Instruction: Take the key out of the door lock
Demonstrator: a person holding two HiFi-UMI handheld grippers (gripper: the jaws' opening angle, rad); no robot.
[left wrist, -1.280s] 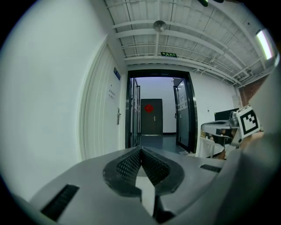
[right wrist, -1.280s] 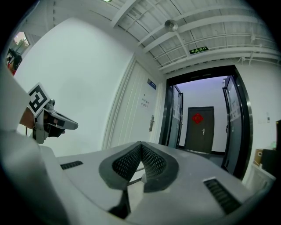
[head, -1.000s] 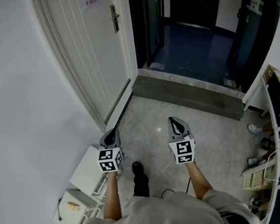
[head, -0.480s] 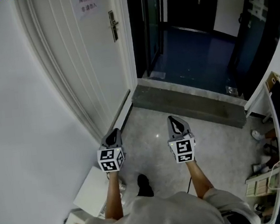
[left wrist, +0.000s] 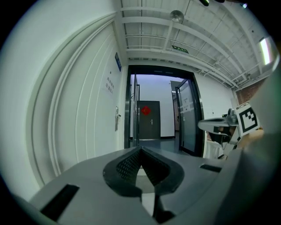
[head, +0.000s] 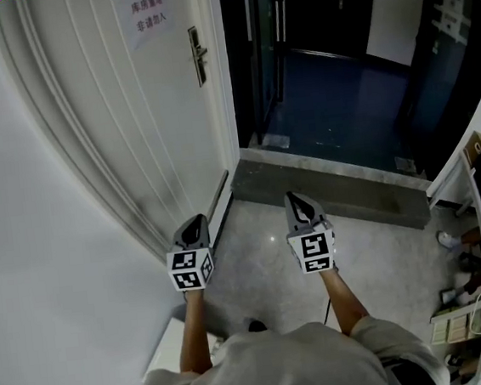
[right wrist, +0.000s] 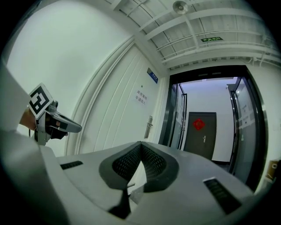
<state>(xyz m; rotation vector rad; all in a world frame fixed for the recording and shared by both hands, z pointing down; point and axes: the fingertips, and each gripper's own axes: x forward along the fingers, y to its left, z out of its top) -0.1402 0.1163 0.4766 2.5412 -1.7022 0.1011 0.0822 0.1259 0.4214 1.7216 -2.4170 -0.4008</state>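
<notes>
Jaws of the left gripper (head: 194,226) are pressing together at their tips with nothing between them, and those of the right gripper (head: 297,200) are doing the same. Both grippers are pointing roughly level toward the open doorway. They are hanging side by side, not touching, over the speckled floor (head: 264,257), just short of the grey threshold step (head: 326,189). The white door (head: 121,114) is standing to the left of that opening, with the left gripper the nearer of the two to it. Its lock plate (head: 198,55) with a lever handle is sitting close to the door's right edge, below a paper notice (head: 148,9) and well apart from both grippers. The key is too small to make out there. Beyond the step, a dim corridor is leading to a dark door (left wrist: 148,121) bearing a red ornament.
</notes>
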